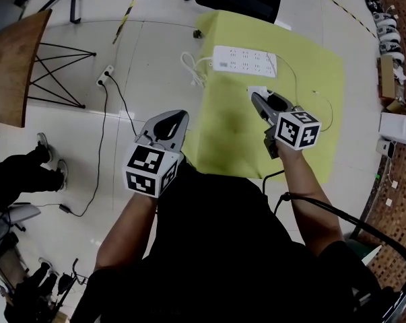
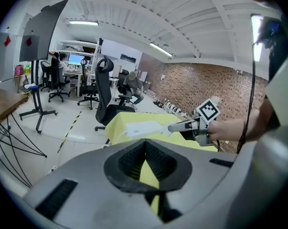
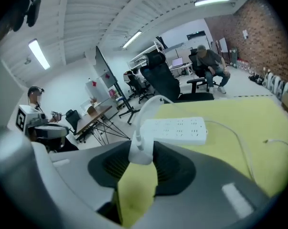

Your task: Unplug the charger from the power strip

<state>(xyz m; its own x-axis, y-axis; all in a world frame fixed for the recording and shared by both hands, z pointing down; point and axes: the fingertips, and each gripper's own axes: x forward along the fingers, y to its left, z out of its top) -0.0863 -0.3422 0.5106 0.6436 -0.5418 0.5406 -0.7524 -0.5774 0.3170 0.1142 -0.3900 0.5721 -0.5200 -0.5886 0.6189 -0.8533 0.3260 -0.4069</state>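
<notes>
**Charger [image 3: 140, 146] out of the strip, pinched in the right jaws**

The right gripper [image 1: 262, 101] has its jaws clamped on it, with the white power strip [image 1: 245, 58] just off at its 12 o'clock. Left gripper [image 1: 172, 118] is at 9 o'clock, jaws together and empty. Yellow-covered worktop [image 1: 310, 66], glossy white tile floor [image 1: 149, 52], brick wall [image 2: 206, 85] behind.

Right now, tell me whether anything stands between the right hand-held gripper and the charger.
Nothing visible does. The right hand-held gripper is shut on the charger, which is held apart from the power strip on the yellow cloth.
</notes>
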